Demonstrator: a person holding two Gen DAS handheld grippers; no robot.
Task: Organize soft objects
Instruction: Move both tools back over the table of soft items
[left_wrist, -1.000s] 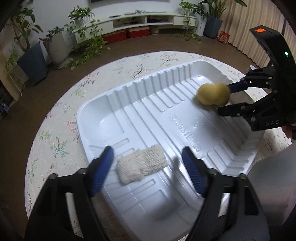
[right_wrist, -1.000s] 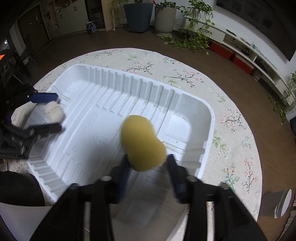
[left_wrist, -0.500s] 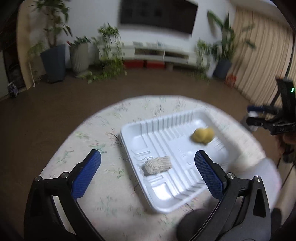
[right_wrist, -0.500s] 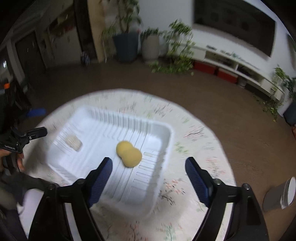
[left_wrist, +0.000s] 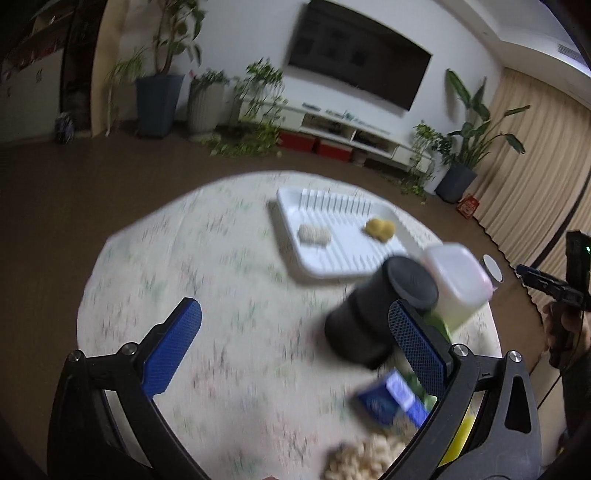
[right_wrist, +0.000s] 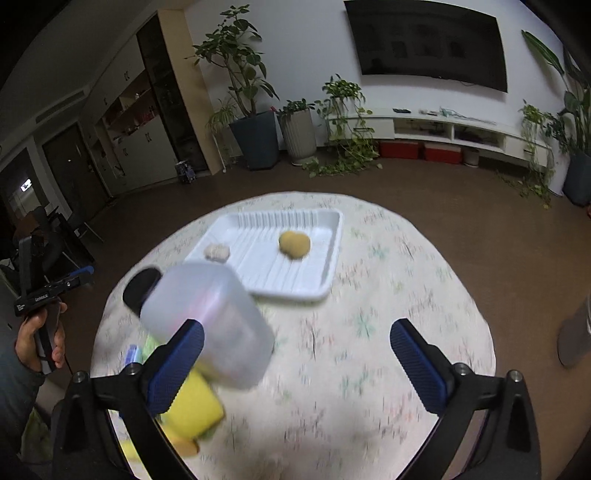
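A white ribbed tray (left_wrist: 295, 236) (right_wrist: 325, 266) lies on the far part of the round table. In it lie a yellow sponge (left_wrist: 379, 229) (right_wrist: 293, 243) and a cream knitted pad (left_wrist: 313, 233) (right_wrist: 217, 252), apart from each other. My left gripper (left_wrist: 291, 339) is open and empty, well back from the tray above the near table. My right gripper (right_wrist: 295, 350) is open and empty, also back from the tray. Near me lie a yellow sponge (right_wrist: 195, 410) and a cream fluffy thing (left_wrist: 364, 458).
A black cylinder (left_wrist: 373, 314) (right_wrist: 142, 286) and a translucent plastic jar (left_wrist: 456, 280) (right_wrist: 210, 325) stand between me and the tray. A blue box (left_wrist: 388, 402) lies near them. The flowered tablecloth (right_wrist: 388, 295) covers the table. Plants and a TV shelf stand beyond.
Both grippers have pulled far back and up from the tray. The right one let go of the yellow sponge, which now lies in the tray. The near objects have come into view.
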